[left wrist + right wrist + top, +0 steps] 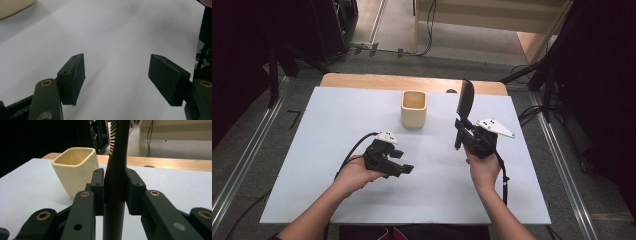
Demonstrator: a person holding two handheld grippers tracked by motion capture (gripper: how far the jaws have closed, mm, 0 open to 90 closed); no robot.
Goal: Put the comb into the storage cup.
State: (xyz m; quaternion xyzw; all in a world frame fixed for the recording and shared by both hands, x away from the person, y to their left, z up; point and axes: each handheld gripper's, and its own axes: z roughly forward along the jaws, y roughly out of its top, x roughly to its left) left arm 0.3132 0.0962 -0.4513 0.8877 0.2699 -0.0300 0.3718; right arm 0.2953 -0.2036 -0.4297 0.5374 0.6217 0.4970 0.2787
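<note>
Hairbrush [465,100], black, one item: you hold it upright right of centre in the high view, its handle clamped in your right claw [458,131] and its bristled head rising above the claw toward the far edge of the bench [312,150]. In the right gripper view the handle [115,182] runs straight up the middle of the frame, with both pads pressed against its sides; the toothed head leaves the frame at the top, so its full shape cannot be read there.

Cup [414,108], cream, square-mouthed, one item: stands upright on the bench at upper centre of the high view, left of the brush and apart from it. In the right gripper view it sits at left, behind the left-hand pad; its inside looks empty, though the bottom is in shadow.

Left claw [404,169], one item: you hold it low over the bench at lower left of centre in the high view, pointing toward the frame's right. Its jaws stand released and wide apart in the left gripper view, with bare white surface between the pads [75,77]. A pale curved edge in the upper left corner of that view is probably the cup.

Bench covering: white sheet over a wooden top, the wood showing as a strip along the far edge.
</note>
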